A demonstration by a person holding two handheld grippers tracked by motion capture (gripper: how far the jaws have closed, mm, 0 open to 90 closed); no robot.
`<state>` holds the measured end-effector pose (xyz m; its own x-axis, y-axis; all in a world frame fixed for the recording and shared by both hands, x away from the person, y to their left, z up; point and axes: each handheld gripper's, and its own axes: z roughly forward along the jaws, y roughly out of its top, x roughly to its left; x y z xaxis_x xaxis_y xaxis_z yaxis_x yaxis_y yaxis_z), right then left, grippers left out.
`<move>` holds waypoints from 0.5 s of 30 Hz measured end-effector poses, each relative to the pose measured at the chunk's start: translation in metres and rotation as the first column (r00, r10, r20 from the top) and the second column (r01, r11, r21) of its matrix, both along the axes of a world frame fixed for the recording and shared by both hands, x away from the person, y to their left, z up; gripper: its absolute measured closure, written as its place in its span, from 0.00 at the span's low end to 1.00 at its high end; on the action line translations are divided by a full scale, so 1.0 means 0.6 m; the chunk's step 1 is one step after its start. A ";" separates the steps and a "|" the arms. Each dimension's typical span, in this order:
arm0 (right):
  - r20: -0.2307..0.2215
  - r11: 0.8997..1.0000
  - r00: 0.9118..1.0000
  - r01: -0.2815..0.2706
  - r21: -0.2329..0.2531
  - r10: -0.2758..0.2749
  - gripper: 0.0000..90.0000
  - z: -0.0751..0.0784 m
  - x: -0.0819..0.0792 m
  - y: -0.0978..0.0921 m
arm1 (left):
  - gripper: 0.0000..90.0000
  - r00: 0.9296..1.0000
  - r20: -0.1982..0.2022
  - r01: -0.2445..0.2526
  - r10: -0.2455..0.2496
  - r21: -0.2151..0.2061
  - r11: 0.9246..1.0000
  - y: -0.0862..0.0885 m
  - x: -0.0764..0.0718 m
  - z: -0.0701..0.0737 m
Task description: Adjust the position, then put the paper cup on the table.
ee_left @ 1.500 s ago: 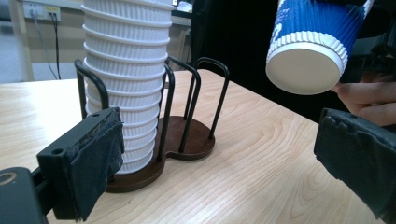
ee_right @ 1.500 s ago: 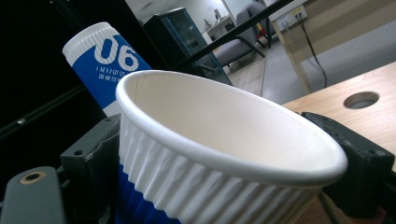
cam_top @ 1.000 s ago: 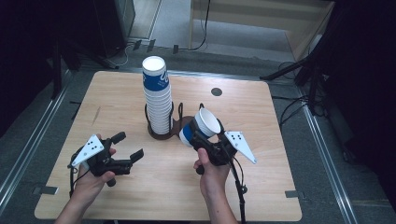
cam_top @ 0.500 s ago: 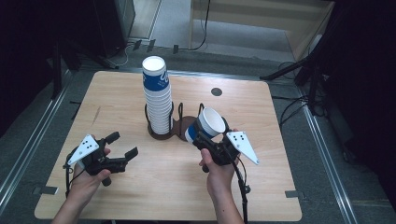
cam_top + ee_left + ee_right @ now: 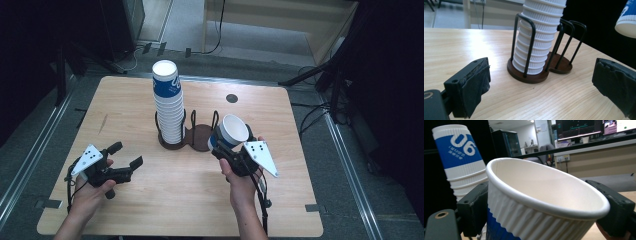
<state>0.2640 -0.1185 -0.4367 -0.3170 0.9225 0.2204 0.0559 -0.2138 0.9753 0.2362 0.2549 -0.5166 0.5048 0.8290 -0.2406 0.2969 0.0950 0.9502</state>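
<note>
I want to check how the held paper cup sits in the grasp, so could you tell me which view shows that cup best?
The right gripper view: the paper cup is close up, mouth open, pinched between both black fingers. The high view shows it small and tilted in the right gripper, beside the cup holder. The left gripper view catches just its bottom edge at the top right corner.

A tall stack of upturned paper cups (image 5: 169, 107), white-ribbed with a blue band on the topmost, stands in one ring of a brown wire cup holder (image 5: 186, 141) on the wooden table (image 5: 125, 115). A dark round grommet (image 5: 231, 98) sits near the table's far edge. Cables (image 5: 215, 30) trail over the grey floor beyond. Lit monitors (image 5: 586, 127) glow above a long desk in the right gripper view.
</note>
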 end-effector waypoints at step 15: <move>0.024 0.995 0.996 0.084 -0.056 -0.082 0.13 0.006 0.017 -0.040 | 0.03 0.997 -0.004 -0.071 0.071 0.005 0.997 0.027 -0.003 -0.019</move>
<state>0.2739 -0.1427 -0.4329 -0.2429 0.9567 0.1604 0.0188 -0.1607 0.9868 0.2344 0.2710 -0.5281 0.4438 0.8637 -0.2390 0.2939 0.1117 0.9493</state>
